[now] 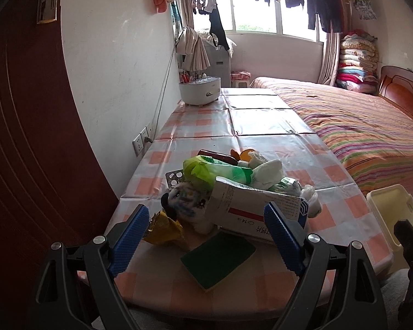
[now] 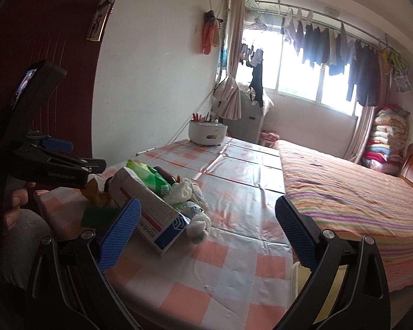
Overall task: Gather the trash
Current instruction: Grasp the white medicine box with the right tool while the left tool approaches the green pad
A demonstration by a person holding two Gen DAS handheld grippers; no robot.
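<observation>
A pile of trash lies on the checked table [image 1: 234,126]: a white medicine box [image 1: 250,209], a green plastic bag [image 1: 214,170], crumpled white tissue [image 1: 269,172], a gold wrapper [image 1: 162,228], a blister pack [image 1: 174,177], a brown bottle [image 1: 217,155]. A green sponge [image 1: 218,260] lies in front. My left gripper [image 1: 206,236] is open and empty, just short of the pile. My right gripper [image 2: 206,233] is open and empty, right of the box [image 2: 151,214] and tissue [image 2: 198,220]. The left gripper [image 2: 60,159] also shows at left in the right wrist view.
A cream plastic bin [image 1: 393,214] stands off the table's right edge, next to the striped bed [image 1: 357,121]. A white pot with utensils [image 1: 199,89] stands at the table's far end by the wall. A dark red door [image 1: 27,137] is on the left.
</observation>
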